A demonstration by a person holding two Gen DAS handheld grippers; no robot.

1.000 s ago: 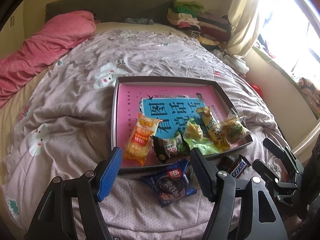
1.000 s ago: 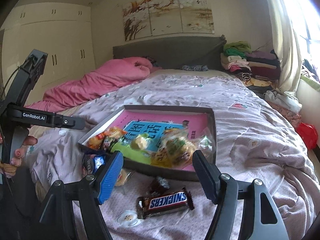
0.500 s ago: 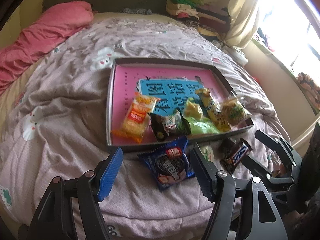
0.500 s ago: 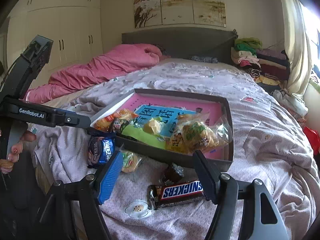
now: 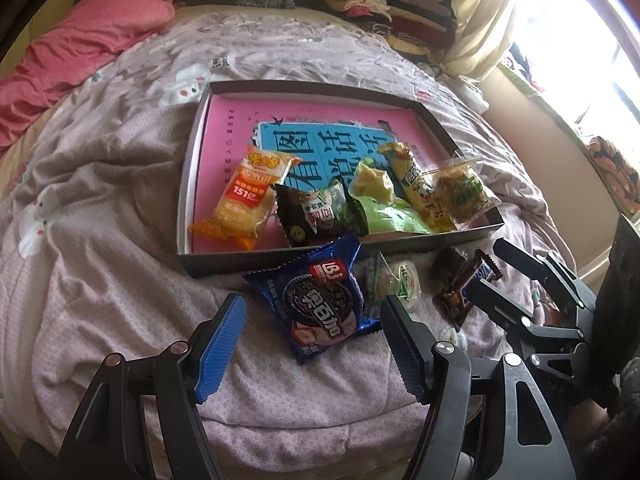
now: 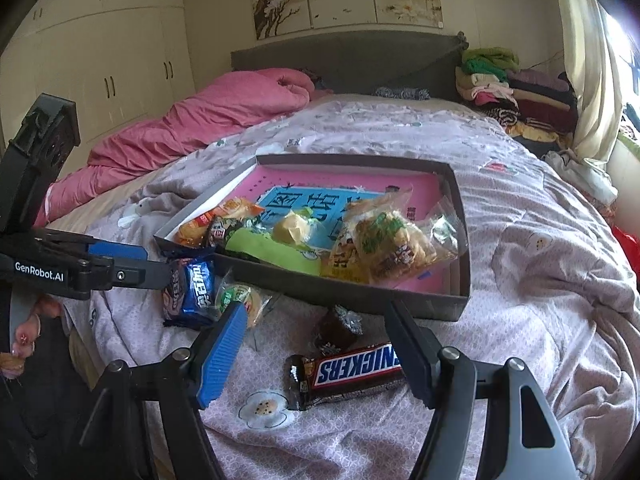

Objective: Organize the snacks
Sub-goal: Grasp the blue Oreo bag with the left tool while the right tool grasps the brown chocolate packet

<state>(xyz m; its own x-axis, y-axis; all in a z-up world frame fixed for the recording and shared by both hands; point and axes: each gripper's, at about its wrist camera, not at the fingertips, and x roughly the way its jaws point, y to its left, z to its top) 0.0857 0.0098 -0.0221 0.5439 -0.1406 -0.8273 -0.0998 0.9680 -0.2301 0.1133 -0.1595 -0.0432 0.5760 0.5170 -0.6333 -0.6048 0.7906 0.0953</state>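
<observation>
A shallow grey box [image 5: 192, 184] [image 6: 460, 216] with a pink and blue bottom lies on the bed and holds several snack packets. In front of it on the quilt lie a blue cookie packet [image 5: 320, 300] [image 6: 196, 288], a clear-wrapped green and white snack [image 5: 396, 284] [image 6: 240, 296], a small dark wrapped sweet [image 5: 450, 276] [image 6: 336, 328] and a Snickers bar [image 5: 476, 280] [image 6: 348, 368]. My left gripper [image 5: 312, 356] is open, just short of the cookie packet. My right gripper [image 6: 316, 356] is open, straddling the Snickers bar.
The bed is covered by a wrinkled lilac quilt [image 5: 100, 208]. A pink duvet [image 6: 224, 116] lies at the far left, folded clothes [image 6: 508, 88] at the headboard's right. A curtain and bright window [image 5: 560, 40] are on the right, white wardrobes [image 6: 100, 64] on the left.
Both grippers have moved forward and lower over the loose snacks in front of the box. The snacks have not moved. Both stay open.
</observation>
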